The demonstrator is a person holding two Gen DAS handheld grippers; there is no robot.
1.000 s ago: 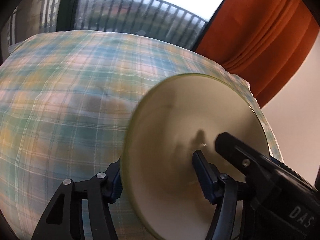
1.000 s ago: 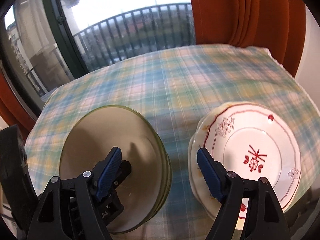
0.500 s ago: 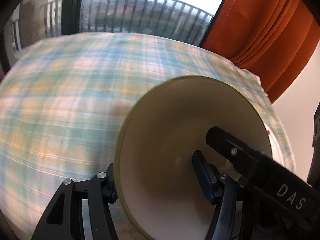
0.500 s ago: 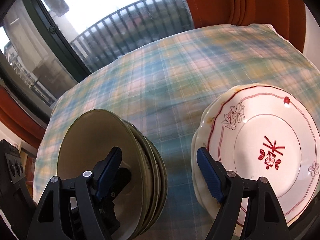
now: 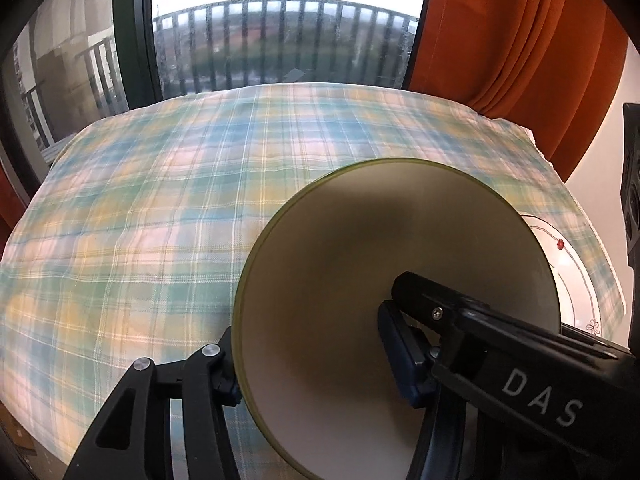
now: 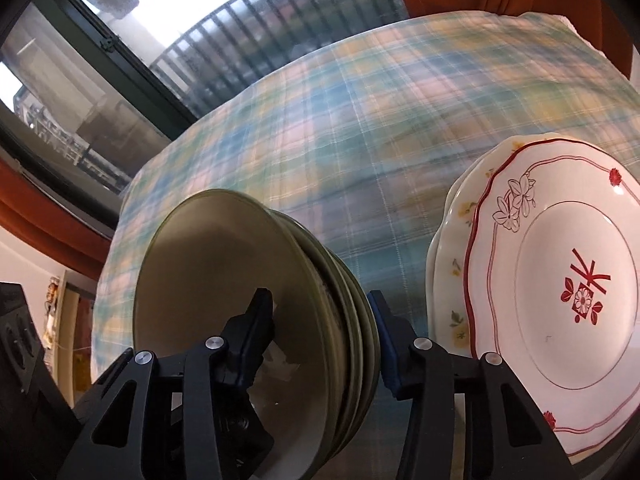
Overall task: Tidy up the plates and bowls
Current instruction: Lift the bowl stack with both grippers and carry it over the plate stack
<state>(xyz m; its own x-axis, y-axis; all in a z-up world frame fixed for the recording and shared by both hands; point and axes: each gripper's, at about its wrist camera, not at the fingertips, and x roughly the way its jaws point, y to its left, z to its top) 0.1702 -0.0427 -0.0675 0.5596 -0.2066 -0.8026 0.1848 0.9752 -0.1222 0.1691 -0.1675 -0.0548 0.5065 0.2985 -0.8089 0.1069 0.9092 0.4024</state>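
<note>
A stack of olive-green bowls (image 6: 224,292) stands on the plaid-covered table; it shows in the left wrist view (image 5: 360,264) too. My left gripper (image 5: 312,372) is shut on the near left rim of the bowl stack, one finger outside, one inside. My right gripper (image 6: 320,328) is shut on the stack's right rim, its left finger inside the top bowl and its right finger against the outer walls. The right gripper's finger (image 5: 500,344) also shows in the left wrist view. A stack of white plates with red floral trim (image 6: 560,304) lies to the right.
The plaid tablecloth (image 5: 180,216) covers the whole table. A window with a balcony railing (image 5: 280,44) is behind it, and orange curtains (image 5: 520,48) hang at the right. The plates' edge (image 5: 576,264) peeks out behind the bowls in the left wrist view.
My right gripper has moved left from between bowls and plates and closed on the bowl stack's right rim. The left gripper stays clamped on the stack, and the bowls have tilted.
</note>
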